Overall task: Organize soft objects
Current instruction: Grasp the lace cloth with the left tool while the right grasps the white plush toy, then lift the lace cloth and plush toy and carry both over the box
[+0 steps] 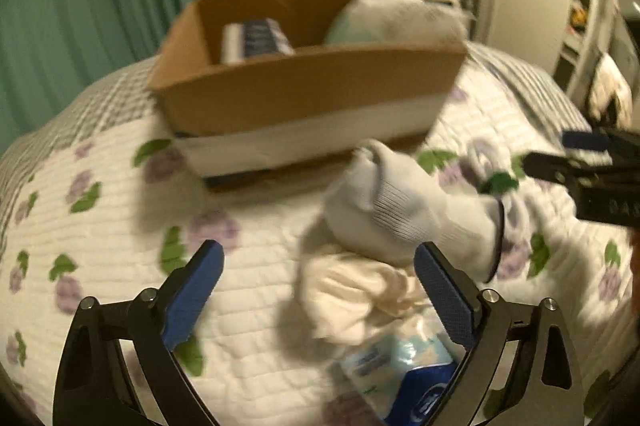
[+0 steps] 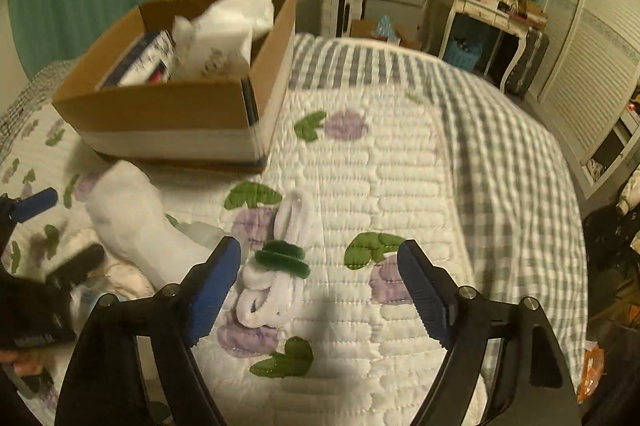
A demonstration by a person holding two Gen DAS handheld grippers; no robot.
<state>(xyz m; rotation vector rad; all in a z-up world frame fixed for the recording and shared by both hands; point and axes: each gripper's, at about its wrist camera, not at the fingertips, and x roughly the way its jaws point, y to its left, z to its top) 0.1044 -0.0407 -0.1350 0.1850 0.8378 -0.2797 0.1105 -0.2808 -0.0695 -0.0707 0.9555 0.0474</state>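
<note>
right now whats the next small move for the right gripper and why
Probably ease the right gripper down over the white chenille bundle with the green band and close on it: the jaws are open, nothing is held, and it lies loose on the quilt, outside the cardboard box.

One cardboard box (image 2: 168,114), two white socks (image 1: 404,202), one fuzzy toy (image 2: 280,266).

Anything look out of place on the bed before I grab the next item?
Nothing damaged or spilled. Loose soft items still lie outside the cardboard box: a white sock, a cream cloth, a blue packet and a white-and-green fuzzy piece.
</note>
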